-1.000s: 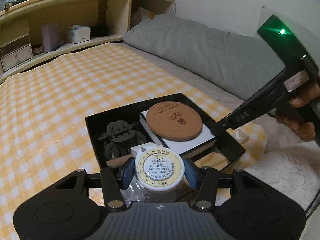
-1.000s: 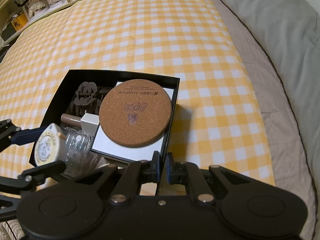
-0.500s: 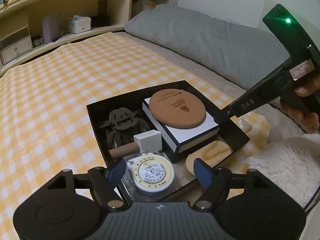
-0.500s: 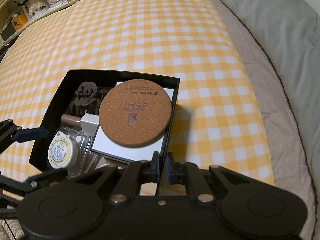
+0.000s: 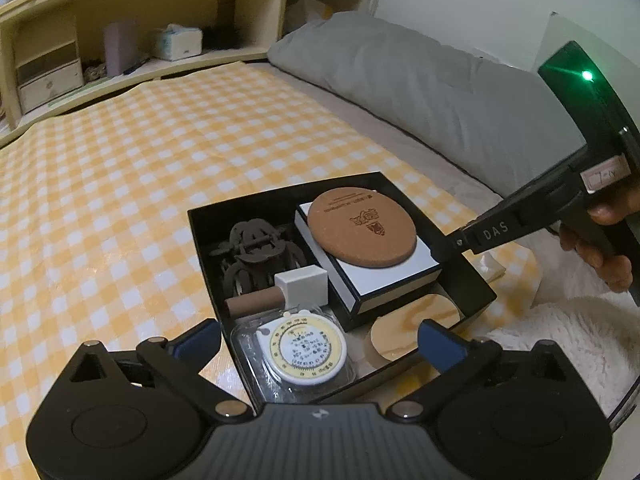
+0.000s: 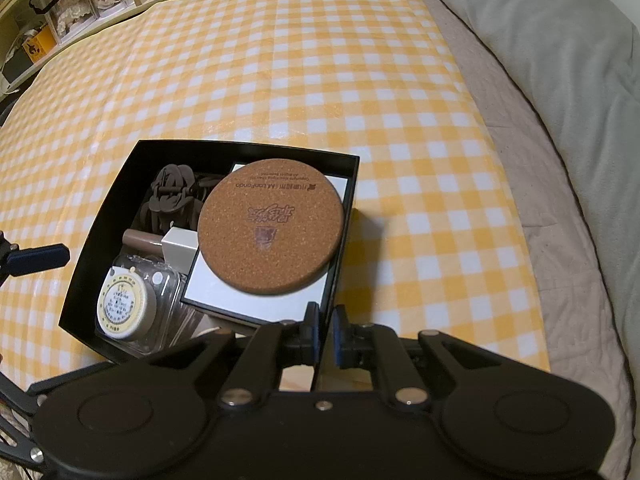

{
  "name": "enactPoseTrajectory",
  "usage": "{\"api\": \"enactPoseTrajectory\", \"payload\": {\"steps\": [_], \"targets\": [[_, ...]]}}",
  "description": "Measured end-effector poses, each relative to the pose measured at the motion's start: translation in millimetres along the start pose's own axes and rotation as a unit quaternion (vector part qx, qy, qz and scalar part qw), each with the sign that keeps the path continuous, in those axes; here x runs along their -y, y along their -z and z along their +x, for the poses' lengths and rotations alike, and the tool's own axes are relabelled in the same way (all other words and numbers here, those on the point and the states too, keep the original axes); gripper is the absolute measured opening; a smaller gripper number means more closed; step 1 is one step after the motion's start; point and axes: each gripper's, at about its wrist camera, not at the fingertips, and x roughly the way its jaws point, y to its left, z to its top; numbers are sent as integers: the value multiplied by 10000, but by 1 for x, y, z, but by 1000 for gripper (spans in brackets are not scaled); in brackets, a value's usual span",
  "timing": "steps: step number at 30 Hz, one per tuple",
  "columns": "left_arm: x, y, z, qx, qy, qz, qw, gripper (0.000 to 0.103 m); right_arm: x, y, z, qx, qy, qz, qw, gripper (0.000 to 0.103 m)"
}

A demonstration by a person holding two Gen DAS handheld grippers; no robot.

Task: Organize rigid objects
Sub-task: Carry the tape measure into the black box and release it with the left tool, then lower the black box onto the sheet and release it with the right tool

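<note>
A black open box [image 5: 208, 248] [image 6: 100, 240] sits on the yellow checked cloth. Inside lie a round white and yellow tape measure [image 5: 306, 352] [image 6: 126, 304] on a clear plastic case, a cork coaster [image 5: 362, 232] [image 6: 270, 226] on a white flat box [image 5: 392, 276], a dark brown hair claw [image 5: 256, 244] [image 6: 168, 196], a small white block [image 5: 306, 284] and a brown tube [image 5: 252, 304]. My left gripper [image 5: 320, 340] is open and empty, just above the tape measure. My right gripper [image 6: 325, 332] is shut on the box's near wall [image 6: 334, 280].
A grey pillow [image 5: 400, 80] [image 6: 560, 60] lies along the bed's far side. Wooden shelves [image 5: 120, 40] with a tissue box and small drawers stand behind the bed. A white fluffy blanket [image 5: 560, 340] lies by the box. A pale wooden piece [image 5: 412, 320] lies in the box.
My left gripper has opened and let go of the tape measure, which now rests in the box, and it has drawn back. The right gripper has kept its hold on the box wall.
</note>
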Motion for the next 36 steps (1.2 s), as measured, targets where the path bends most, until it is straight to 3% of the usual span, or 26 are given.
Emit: {"api": "enactPoseTrajectory", "payload": {"steps": [7,8,9,11,14,17,19,21,23,27,32,36], "targets": [[5,0,-6,-84,-10,-49,10000,103,1,0,0,35,0,5,10000,9],[5,0,-9,-85,-23,-49,9999,103,0,0,-2,42,61,-18,10000,13],[6,0,-11,-67,-36,-56,10000,103,0,-1,-2,6,126,-29,9999,18],[7,0,-19,-9,-45,-101,9999,103,-2,-1,-10,89,239,-80,9996,47],[7,-3,-33,88,-36,-200,9998,103,0,-6,-34,458,295,93,9985,66],[7,-7,-55,184,-197,-305,9992,103,4,-14,-62,843,132,564,9948,78],[7,-9,-72,284,-294,-369,9985,103,5,-15,-84,1077,-190,952,9894,84],[7,-10,-92,393,-392,-476,9973,103,1,-13,-104,1263,-369,1021,9860,90],[7,-11,-109,502,-438,-618,9959,103,-11,-6,-122,1433,-203,848,9858,98],[9,-10,-141,723,-615,-873,9916,103,-30,14,-151,1657,26,529,9847,101],[13,0,-173,998,-508,-1085,9878,103,-43,52,-191,2094,-137,491,9765,102],[25,11,-187,978,-889,-1014,9860,103,-54,84,-210,2436,38,389,9691,103]]}}
